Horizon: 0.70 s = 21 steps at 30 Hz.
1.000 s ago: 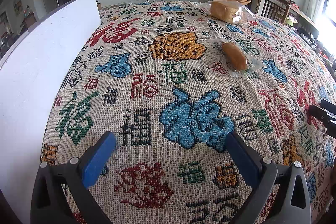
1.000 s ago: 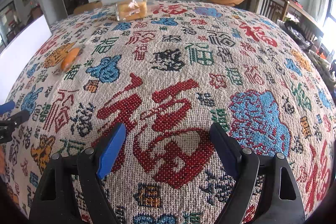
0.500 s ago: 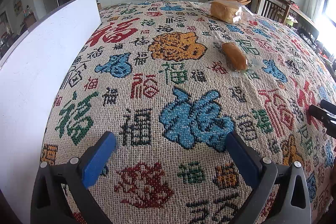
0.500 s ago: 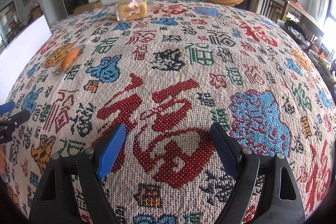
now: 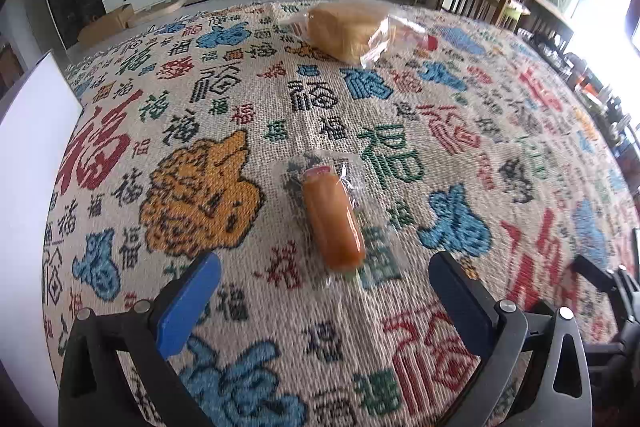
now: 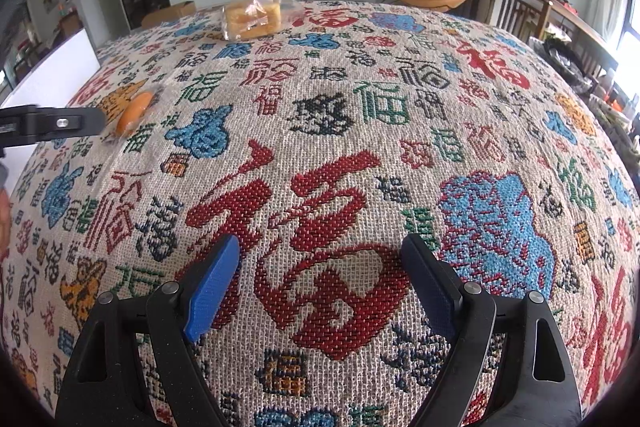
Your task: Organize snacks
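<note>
We are holding the left gripper (image 5: pixel 320 291) with fingers spread wide, empty, framing the clear-wrapped orange sausage-shaped snack (image 5: pixel 332 223) lying at mid-frame on the patterned woven surface (image 5: pixel 460 131). Our right gripper (image 6: pixel 320 283) is likewise gaping, empty.

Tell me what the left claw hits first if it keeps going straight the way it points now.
Most likely the wrapped orange roll: it lies just ahead of the open left claw, roughly centred between its fingers, on the patterned tablecloth. Exact depth is unclear.
</note>
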Each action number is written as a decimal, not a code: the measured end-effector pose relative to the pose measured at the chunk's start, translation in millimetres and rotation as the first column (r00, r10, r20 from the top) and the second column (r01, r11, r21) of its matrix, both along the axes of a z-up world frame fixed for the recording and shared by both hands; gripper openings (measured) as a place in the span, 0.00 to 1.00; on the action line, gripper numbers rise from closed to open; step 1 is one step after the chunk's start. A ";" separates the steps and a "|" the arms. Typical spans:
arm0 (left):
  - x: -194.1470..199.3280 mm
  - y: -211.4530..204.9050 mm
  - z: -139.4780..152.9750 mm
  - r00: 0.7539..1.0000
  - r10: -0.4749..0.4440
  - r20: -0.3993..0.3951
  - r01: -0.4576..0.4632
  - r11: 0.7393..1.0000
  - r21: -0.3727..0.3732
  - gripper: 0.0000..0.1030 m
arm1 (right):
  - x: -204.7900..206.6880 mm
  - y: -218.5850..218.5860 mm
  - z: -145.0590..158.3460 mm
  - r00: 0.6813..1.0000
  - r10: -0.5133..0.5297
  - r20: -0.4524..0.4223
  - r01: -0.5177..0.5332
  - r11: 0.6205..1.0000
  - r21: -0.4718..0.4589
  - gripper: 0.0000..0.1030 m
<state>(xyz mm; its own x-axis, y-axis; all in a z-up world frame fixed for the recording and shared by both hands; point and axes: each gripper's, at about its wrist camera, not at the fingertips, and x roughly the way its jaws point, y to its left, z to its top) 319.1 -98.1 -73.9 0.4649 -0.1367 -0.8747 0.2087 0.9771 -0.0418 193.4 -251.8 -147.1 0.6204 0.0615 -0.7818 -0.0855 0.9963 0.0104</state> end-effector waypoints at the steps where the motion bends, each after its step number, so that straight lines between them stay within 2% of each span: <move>1: 6.4 -5.4 -6.7 1.000 0.007 0.000 -0.007 0.999 0.031 0.96 | -0.2 -0.2 0.2 1.000 0.000 0.000 0.000 1.000 0.000 0.84; 2: 11.1 -7.9 -12.2 1.000 0.018 0.004 -0.018 0.999 0.051 0.88 | -0.1 -0.1 0.1 1.000 0.000 0.000 0.000 1.000 0.000 0.84; 3: 13.1 -6.7 -13.5 0.999 0.028 0.023 -0.029 0.999 0.034 0.87 | -0.1 -0.1 0.0 1.000 0.000 0.000 0.000 1.000 0.001 0.84; 4: 12.6 -2.8 -10.8 0.997 0.048 0.056 -0.049 0.999 0.019 0.72 | -0.3 -0.2 0.2 1.000 0.000 0.000 0.000 1.000 0.001 0.84; 5: 10.4 0.6 -8.0 0.995 0.060 0.082 -0.061 0.998 0.020 0.40 | -0.2 -0.2 0.2 1.000 0.000 0.000 0.000 1.000 0.001 0.84; 7: 7.8 9.8 -3.0 0.993 0.064 0.103 -0.067 0.997 0.028 0.27 | -0.2 -0.4 0.1 1.000 0.000 0.000 0.000 1.000 0.001 0.84; 9: 4.0 23.1 0.3 0.993 0.055 0.109 -0.055 0.998 -0.003 0.22 | -0.2 -0.7 0.1 1.000 0.000 0.000 0.000 1.000 0.001 0.84; 14: -13.1 49.3 6.6 0.993 0.032 0.112 -0.032 0.999 0.001 0.21 | 0.5 3.1 -0.1 1.000 0.006 -0.002 -0.006 1.000 0.002 0.86; 16: -20.5 52.5 0.2 0.996 0.011 0.093 -0.011 1.000 0.004 0.24 | 0.5 2.9 -0.2 1.000 0.006 -0.002 -0.006 1.000 0.001 0.86; 18: -19.8 48.5 -9.0 0.997 0.012 0.081 -0.014 1.000 0.028 0.36 | 0.5 3.1 -0.2 1.000 0.006 -0.002 -0.006 1.000 0.001 0.86; 19: -19.5 47.7 -9.5 0.994 0.017 0.105 -0.020 0.999 0.027 0.44 | 0.5 2.9 -0.2 1.000 0.006 -0.002 -0.006 1.000 0.001 0.86; 20: -17.2 45.9 -10.2 0.993 0.024 0.116 -0.028 0.999 0.030 0.62 | 0.4 2.9 -0.2 1.000 0.006 -0.002 -0.006 1.000 0.001 0.86; 21: -12.9 43.9 -12.3 0.992 0.035 0.118 -0.039 0.999 0.036 0.71 | 0.4 3.1 -0.2 1.000 0.006 -0.002 -0.006 1.000 0.001 0.86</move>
<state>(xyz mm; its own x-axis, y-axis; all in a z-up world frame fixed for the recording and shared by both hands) 306.3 -54.2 -86.2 0.5688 -0.0853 -0.8180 0.1738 0.9846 0.0182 193.8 -248.8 -147.3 0.6183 0.0664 -0.7832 -0.0918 0.9957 0.0120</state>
